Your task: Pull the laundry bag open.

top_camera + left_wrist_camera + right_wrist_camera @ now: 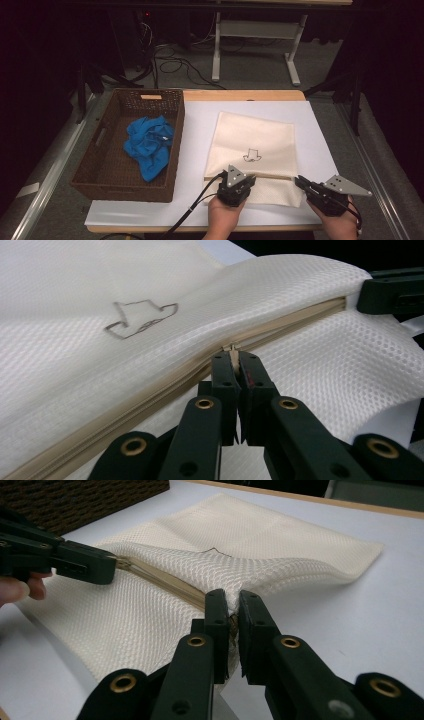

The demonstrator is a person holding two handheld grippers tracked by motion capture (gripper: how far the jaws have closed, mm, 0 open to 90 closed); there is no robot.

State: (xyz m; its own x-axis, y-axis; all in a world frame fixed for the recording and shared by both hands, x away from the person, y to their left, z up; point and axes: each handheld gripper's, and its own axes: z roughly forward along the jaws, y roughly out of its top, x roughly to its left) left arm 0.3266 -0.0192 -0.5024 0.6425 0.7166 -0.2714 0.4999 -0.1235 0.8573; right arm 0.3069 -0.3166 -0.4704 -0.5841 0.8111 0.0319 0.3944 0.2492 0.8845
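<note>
on the desk (150,210) lies a cream mesh bag (252,145) (beside a basket (95,170)), the left gripper (235,362) clamped on its zipper pull (231,347), the right gripper (232,617) pinching the bag's zipper-end edge.

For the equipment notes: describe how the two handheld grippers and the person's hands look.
Both are black. The left gripper carries a grey three-cornered plate with small holes and trails a black cable with a white band; the right gripper has the same grey plate. Up close, each has two flat black jaws on linkage arms with brass-coloured rivets. The left hand and right hand are bare; no sleeves in frame.
</note>
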